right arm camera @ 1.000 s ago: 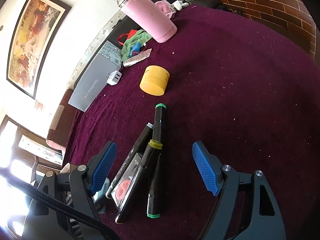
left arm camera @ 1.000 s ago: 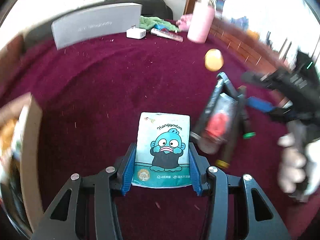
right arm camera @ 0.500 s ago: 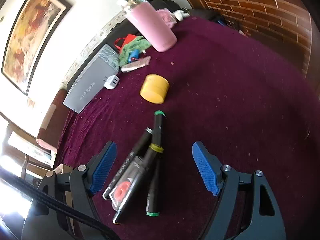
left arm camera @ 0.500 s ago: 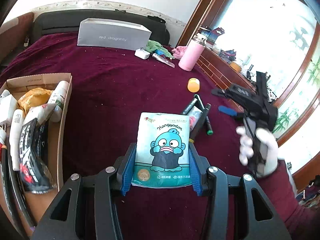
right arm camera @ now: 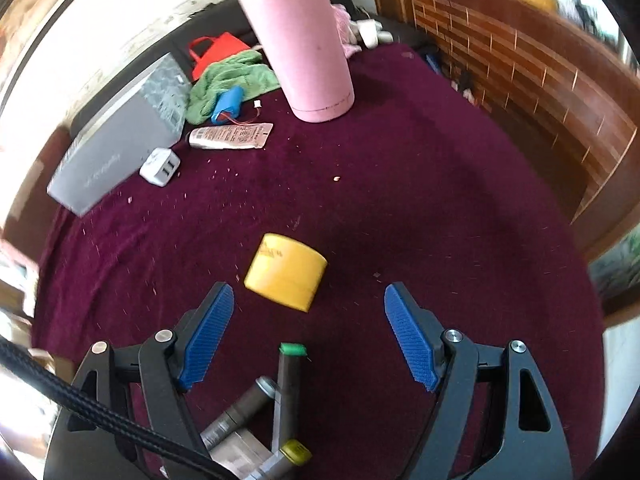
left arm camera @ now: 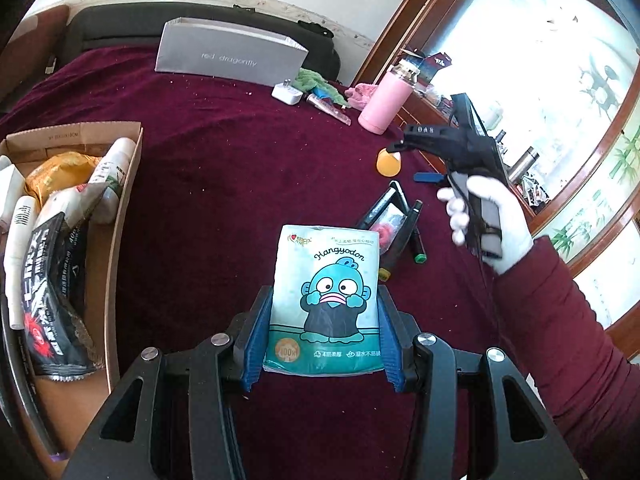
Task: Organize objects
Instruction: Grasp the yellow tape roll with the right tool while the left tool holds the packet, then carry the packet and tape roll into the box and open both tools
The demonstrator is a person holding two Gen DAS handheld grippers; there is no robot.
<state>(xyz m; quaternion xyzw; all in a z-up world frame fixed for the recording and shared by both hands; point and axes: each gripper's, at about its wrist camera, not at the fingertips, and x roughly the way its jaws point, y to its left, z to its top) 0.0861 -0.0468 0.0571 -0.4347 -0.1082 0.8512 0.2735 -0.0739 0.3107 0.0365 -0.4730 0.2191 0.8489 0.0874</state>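
The left gripper (left arm camera: pixel 325 336) is seen clenched on a tissue pack (left arm camera: pixel 327 300) printed with a blue cartoon fish, its blue pads pressed to both sides, the pack held above the maroon tabletop (left arm camera: pixel 224 184). Only the left wrist view takes in the cardboard box (left arm camera: pixel 120 216) at the left, packed with bottles and a black snack bag (left arm camera: pixel 52 296), and the white-gloved right hand (left arm camera: pixel 492 224) with its maroon sleeve, gripping the handle of the right gripper (right arm camera: pixel 309 336). From that side only one blue pad of that gripper can be made out. In the right wrist view its jaws are shown released, wide apart, with nothing between the pads; a yellow jar (right arm camera: pixel 286 272) lies just beyond them. Markers (right arm camera: pixel 289 384) are cut off at the near edge there, and half hidden behind the pack in the left view. Farther off, a pink bottle (right arm camera: pixel 300 52), a grey box (right arm camera: pixel 116 148), a white charger (right arm camera: pixel 160 167), a tube (right arm camera: pixel 232 136) and a green cloth (right arm camera: pixel 236 76) are seen. The right view is blurred at its rim.
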